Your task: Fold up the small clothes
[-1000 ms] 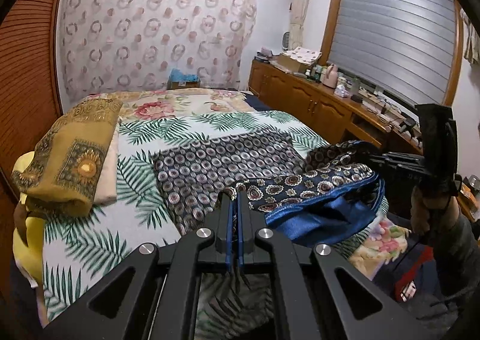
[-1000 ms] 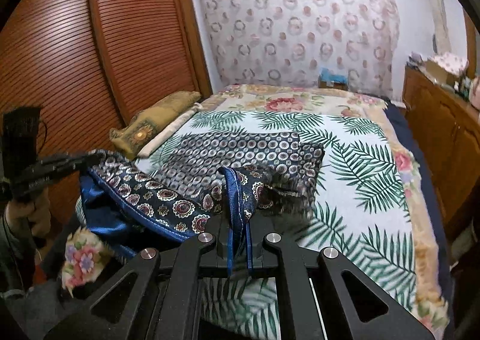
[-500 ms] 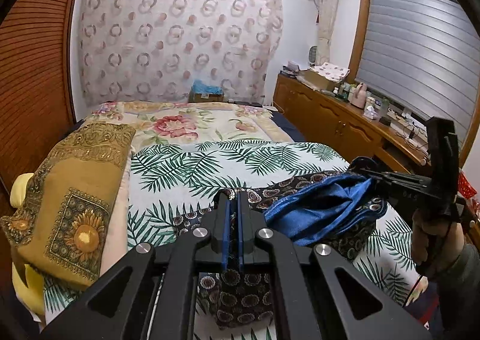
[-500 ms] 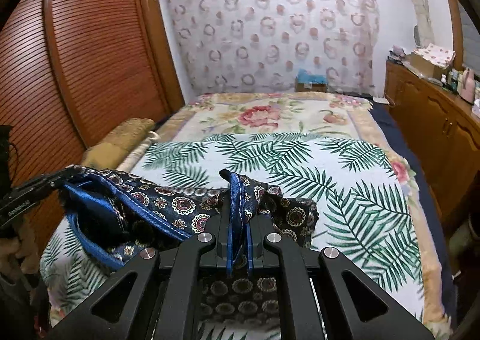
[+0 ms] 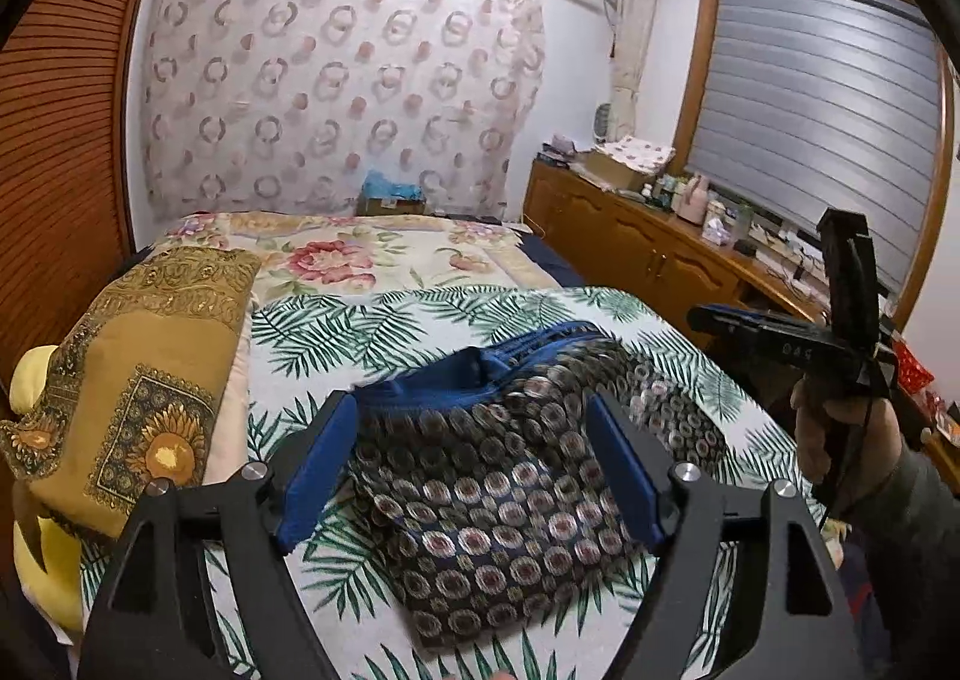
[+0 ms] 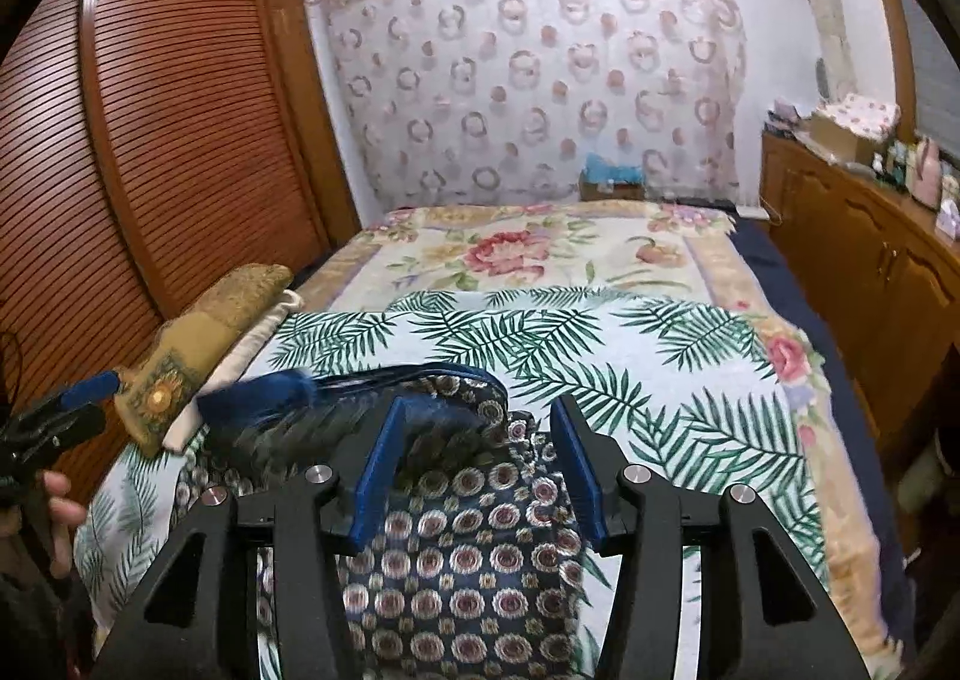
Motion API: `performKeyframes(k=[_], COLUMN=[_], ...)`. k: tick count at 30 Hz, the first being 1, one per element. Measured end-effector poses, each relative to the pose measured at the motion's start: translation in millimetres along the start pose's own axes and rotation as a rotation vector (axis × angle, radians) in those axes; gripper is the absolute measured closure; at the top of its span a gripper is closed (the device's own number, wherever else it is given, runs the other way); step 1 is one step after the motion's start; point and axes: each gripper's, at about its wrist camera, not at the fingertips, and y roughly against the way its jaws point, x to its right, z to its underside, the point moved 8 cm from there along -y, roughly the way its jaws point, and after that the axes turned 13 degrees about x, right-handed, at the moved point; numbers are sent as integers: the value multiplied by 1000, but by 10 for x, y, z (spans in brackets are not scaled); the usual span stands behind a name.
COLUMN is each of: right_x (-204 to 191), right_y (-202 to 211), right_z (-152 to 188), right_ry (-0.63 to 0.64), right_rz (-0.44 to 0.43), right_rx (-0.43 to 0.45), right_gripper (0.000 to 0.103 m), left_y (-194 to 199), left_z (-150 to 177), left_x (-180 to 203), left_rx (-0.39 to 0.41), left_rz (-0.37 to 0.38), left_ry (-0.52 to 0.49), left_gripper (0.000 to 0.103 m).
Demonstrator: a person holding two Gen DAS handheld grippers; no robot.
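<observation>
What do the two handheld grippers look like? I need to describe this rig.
Both are matte black angular frames with silver bolts and blue pads on the fingers. The right gripper bears white digits and a thin black cable; a dark sleeve covers that wrist.

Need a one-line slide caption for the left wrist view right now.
Open left claw above the folded patterned garment on the palm-leaf bedspread.
</observation>
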Motion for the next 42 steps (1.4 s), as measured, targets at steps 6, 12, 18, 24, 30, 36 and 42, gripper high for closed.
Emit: performKeyframes(k=[6,12,18,24,30,36,42], right_x=[-33,-18,192,302,240,151,249], right_y=[71,-82,-423,-661,-760,-748,-745], right_z=[216,386,523,516,530,404,397], right_ry=[129,159,96,16,50,105,96], right_rz=[4,-5,10,1,-14,11,69], right_rx=[-30,-99,-202,-255,-268,-183,-168], right_gripper=[51,51,51,51,92,102,102], left_y=[-134,-322,-512,-667,-710,-757,-775], left_z=[202,450,698,877,992,1019,1009], left_x=[-7,-91,-211,-415,-432,-381,-373], left_rx=[-70,-141,-228,-309,-337,-354,-356], left_rz=[-19,-52,-96,-144,-153,-162,-158], left_ry=[-28,-23,-63,-30,-35,-76,-74], left_gripper=[24,24,24,24,24,19,18])
